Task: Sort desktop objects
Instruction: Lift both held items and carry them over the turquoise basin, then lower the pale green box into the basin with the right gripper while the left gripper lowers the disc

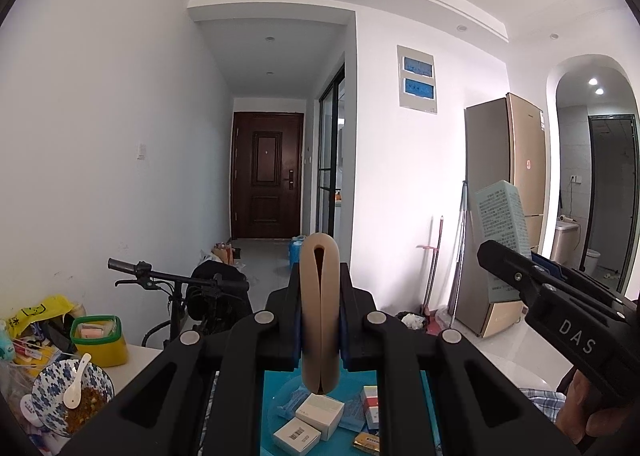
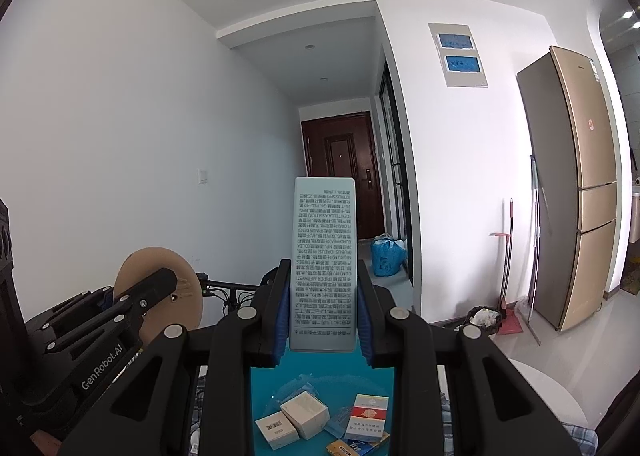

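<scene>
- The left gripper [image 1: 319, 320] is clenched on a tan disc-shaped case [image 1: 319, 312], held on edge between the blue pads; from its own camera only the rim and its seam show, while the right wrist view shows the round flat face [image 2: 160, 288].
- The right gripper [image 2: 323, 304] grasps a tall pale-green box [image 2: 322, 264] covered in printed text, upright between its blue pads — the print reads upside down from this camera.
- Both grippers are lifted above a teal tray [image 2: 260, 388], side by side, each visible in the other's camera.
- In the tray lie two small white boxes [image 2: 304, 420] touching each other, a red-and-white pack [image 2: 367, 418] just beside them, clear plastic wrappers [image 2: 296, 390] and a small yellow packet [image 2: 340, 448] at the near edge.
- To the left, on a white table [image 1: 136, 360], stand a yellow tub with a green rim [image 1: 98, 340] and a blue-patterned bowl [image 1: 72, 400] holding food and a white spoon [image 1: 76, 386].
- Behind: a bicycle [image 1: 192, 292], a dark wooden door [image 1: 266, 175], a gold fridge [image 2: 576, 191].
</scene>
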Action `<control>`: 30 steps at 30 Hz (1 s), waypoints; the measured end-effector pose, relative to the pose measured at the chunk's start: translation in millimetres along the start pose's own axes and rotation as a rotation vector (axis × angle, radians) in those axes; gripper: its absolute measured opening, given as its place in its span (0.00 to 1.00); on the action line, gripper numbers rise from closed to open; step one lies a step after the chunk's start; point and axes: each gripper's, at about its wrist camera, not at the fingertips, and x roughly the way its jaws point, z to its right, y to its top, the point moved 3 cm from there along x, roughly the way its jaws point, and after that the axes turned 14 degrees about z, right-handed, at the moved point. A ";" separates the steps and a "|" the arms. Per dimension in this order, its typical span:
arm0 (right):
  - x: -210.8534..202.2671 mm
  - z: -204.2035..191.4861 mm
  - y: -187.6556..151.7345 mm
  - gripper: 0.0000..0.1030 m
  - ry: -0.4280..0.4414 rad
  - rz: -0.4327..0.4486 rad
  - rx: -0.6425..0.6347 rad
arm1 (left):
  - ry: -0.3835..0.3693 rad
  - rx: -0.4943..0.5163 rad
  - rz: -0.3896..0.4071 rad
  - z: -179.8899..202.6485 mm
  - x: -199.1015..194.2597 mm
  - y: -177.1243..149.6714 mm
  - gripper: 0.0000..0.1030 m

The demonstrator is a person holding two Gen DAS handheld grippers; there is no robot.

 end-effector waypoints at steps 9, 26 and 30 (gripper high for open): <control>14.0 10.1 -7.4 0.26 -0.022 -0.030 0.005 | 0.021 0.025 -0.027 5.3 16.0 -12.4 0.14; 80.6 26.3 -68.1 0.26 -0.064 -0.249 -0.015 | 0.034 -0.043 -0.349 -9.8 118.7 -101.4 0.14; 91.4 32.7 -81.8 0.26 -0.037 -0.304 0.037 | 0.050 -0.030 -0.400 -9.8 131.8 -120.0 0.14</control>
